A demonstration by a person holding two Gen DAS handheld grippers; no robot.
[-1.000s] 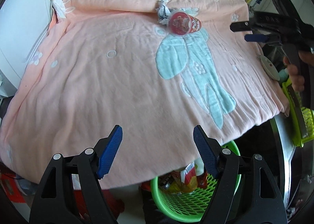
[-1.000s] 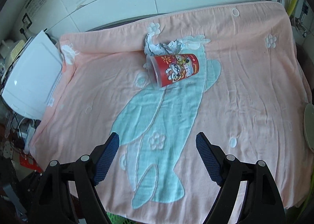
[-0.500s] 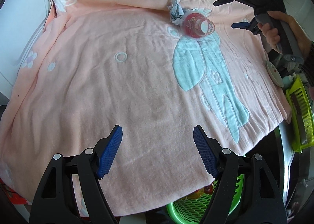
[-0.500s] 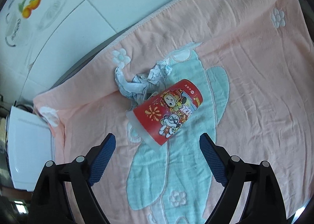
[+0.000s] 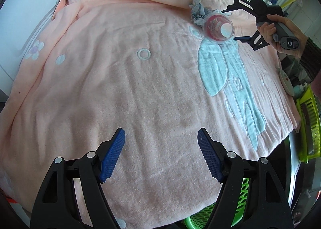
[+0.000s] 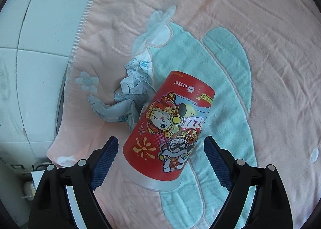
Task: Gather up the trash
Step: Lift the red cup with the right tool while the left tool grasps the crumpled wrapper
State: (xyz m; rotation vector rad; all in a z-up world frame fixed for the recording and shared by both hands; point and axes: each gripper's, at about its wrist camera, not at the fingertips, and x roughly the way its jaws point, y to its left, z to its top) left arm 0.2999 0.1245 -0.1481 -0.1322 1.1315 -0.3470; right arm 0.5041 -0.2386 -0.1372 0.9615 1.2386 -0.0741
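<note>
Right wrist view: you're straddling the red cartoon-printed paper cup (image 6: 170, 128), lying lengthwise away from your right gripper (image 6: 160, 160), jaws wide, gripping nothing yet.

Right gripper (image 6: 160, 144) has rolled and come down over the red paper cup (image 6: 168, 128): cup was well ahead of the fingers, now lies between them, pads not pressing it. Its jaws have just been opening, wider than a second ago. Left gripper (image 5: 161, 152) has advanced over the pink towel (image 5: 120, 88), green basket (image 5: 202, 219) now mostly hidden under the towel edge.
</note>
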